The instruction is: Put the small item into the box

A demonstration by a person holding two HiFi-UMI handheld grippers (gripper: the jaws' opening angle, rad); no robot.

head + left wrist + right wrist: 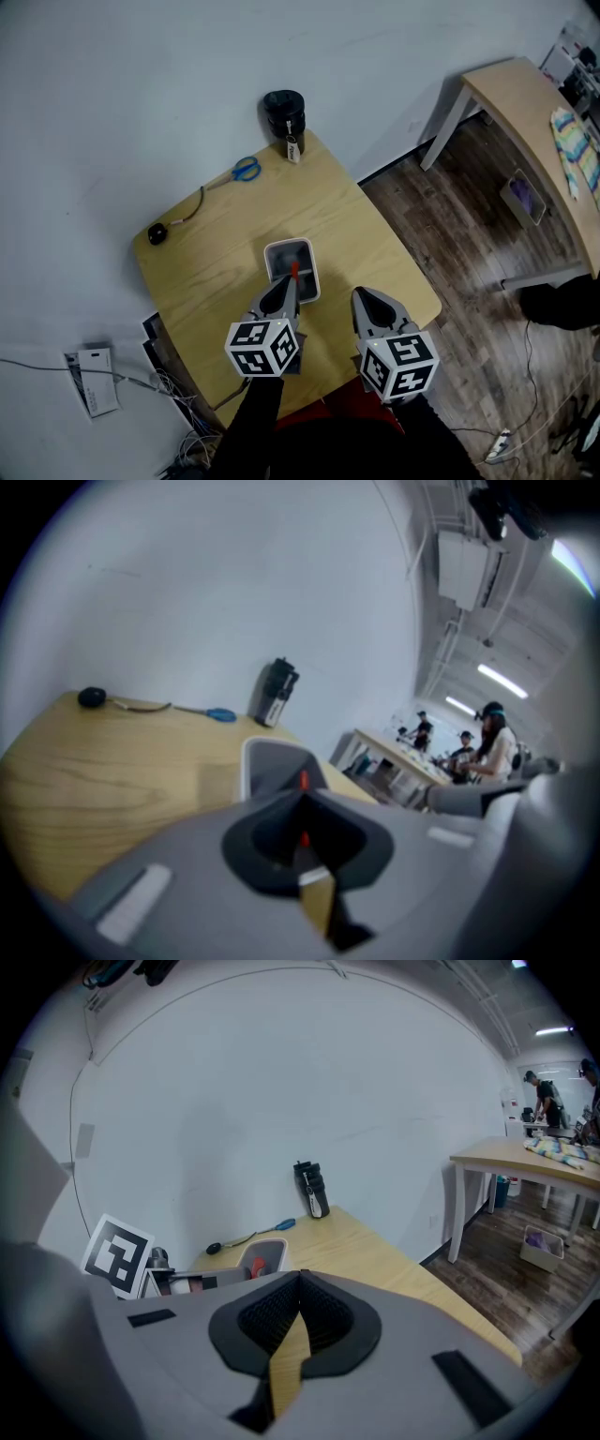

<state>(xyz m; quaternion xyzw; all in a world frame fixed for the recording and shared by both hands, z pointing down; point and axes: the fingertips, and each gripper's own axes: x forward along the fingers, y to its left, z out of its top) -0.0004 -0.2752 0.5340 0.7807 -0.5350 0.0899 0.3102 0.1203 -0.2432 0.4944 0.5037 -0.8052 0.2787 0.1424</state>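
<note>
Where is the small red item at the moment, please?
In the head view, the small red item is pinched at the tip of the left hand-held gripper, right at the opening of the box near the middle of the wooden table.

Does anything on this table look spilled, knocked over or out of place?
Nothing stands out. The black bottle stands upright at the far corner of the table, the scissors lie flat, and the box sits level.

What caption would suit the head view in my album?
The left tool holds a small red item at the grey box; the right tool is shut.
</note>
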